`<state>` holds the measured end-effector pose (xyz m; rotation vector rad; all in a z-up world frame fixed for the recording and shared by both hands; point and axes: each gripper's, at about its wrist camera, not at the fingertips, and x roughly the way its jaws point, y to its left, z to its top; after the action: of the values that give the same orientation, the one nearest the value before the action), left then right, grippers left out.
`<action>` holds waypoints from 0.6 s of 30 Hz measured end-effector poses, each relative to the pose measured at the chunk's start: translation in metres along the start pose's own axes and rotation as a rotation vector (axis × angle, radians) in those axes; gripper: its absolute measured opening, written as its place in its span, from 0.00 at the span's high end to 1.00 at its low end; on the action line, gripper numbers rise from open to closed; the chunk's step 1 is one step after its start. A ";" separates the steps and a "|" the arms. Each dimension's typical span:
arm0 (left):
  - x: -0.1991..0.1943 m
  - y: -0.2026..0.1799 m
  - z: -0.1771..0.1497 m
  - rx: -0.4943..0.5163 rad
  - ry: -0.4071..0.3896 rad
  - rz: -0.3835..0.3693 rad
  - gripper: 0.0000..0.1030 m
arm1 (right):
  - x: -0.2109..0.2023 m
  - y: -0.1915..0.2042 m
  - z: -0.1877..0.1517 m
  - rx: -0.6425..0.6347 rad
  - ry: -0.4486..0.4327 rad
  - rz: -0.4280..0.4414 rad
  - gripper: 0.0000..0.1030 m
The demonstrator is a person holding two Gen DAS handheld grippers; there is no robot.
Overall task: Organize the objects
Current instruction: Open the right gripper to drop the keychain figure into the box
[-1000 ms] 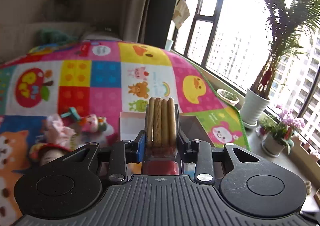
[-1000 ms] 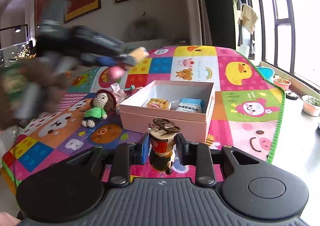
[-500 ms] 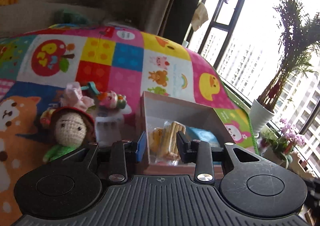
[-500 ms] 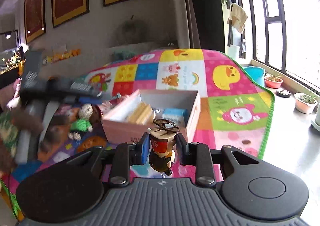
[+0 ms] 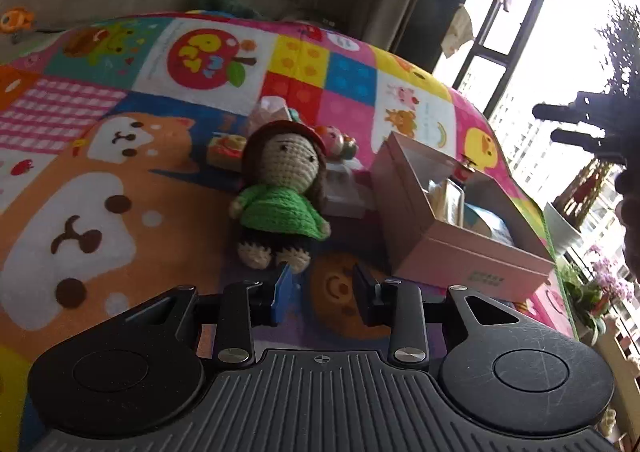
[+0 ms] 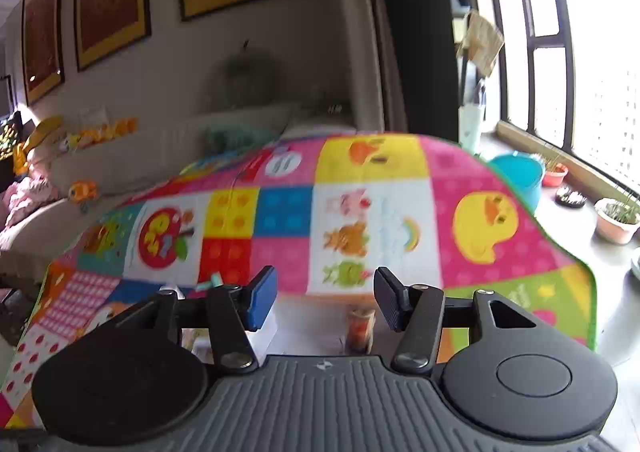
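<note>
- We see the box [image 5: 460,240] lying open on the mat [image 5: 100,180], with packets inside.
- A small jar [image 6: 360,330] stands in the box, below and between our right gripper's [image 6: 326,298] fingers; nothing is pressed by them, and the jaws are opening.
- The doll [image 5: 280,192] lies on the mat just left of the box, with small toys [image 5: 336,138] behind it.
- Our left gripper [image 5: 320,288] hangs over the mat left of the box, near the doll's feet, jaws partly apart and holding nothing.
- Right of the box we see potted plants [image 6: 618,220] by the window.
</note>
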<state>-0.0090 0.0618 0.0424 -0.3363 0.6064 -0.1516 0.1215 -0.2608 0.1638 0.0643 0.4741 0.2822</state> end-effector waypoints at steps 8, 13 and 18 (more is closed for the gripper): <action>0.025 0.055 0.040 -0.151 -0.145 0.045 0.65 | 0.047 0.067 -0.010 -0.056 0.212 0.087 0.37; 0.038 0.089 0.043 -0.265 -0.154 -0.003 0.65 | 0.116 0.127 0.007 -0.094 0.340 0.128 0.28; 0.039 0.090 0.041 -0.253 -0.120 -0.038 0.65 | 0.220 0.169 0.010 -0.199 0.420 -0.005 0.28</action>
<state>0.0500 0.1474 0.0216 -0.5981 0.5013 -0.0906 0.2704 -0.0367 0.0966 -0.1938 0.8596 0.3385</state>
